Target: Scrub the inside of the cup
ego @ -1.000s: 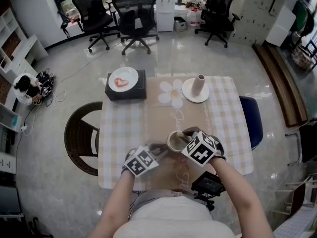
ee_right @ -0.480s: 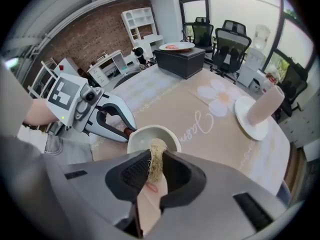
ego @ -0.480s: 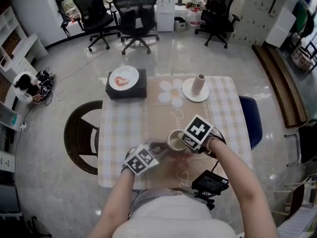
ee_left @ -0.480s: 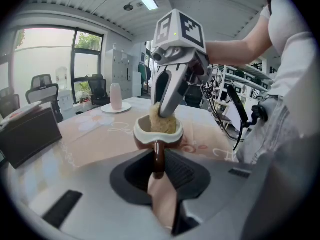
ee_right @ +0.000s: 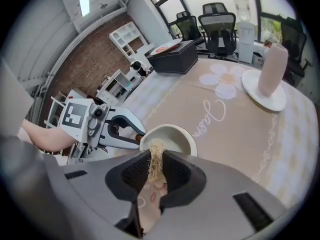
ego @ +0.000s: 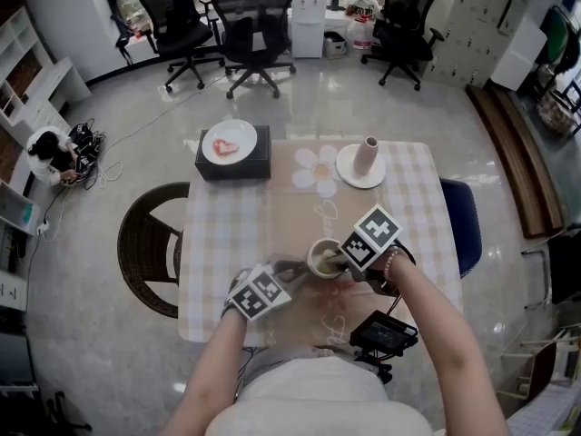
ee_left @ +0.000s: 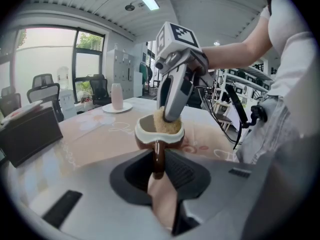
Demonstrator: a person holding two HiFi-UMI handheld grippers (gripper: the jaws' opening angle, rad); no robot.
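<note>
A brown cup (ego: 321,259) with a cream inside stands on the tablecloth near the table's front edge. My left gripper (ee_left: 158,170) is shut on the cup's brown handle (ee_left: 158,159); the cup (ee_left: 160,134) rises just beyond the jaws. My right gripper (ee_right: 156,165) is shut on a tan fibrous scrubber (ee_right: 155,160), whose tip reaches over the cup's rim (ee_right: 167,139). In the left gripper view the scrubber (ee_left: 167,125) sits inside the cup under the right gripper (ee_left: 176,69). In the head view the right gripper (ego: 338,261) tilts down into the cup from the right.
A pink bottle (ego: 367,155) stands on a white plate (ego: 360,173) at the table's far right. A black box (ego: 232,154) with a plate on top sits at the far left. A wicker chair (ego: 151,248) is left of the table, a blue chair (ego: 459,221) right.
My right gripper has lifted and tipped from the cup's near right side to point down into it, putting the scrubber inside. The left gripper and cup have stayed put.
</note>
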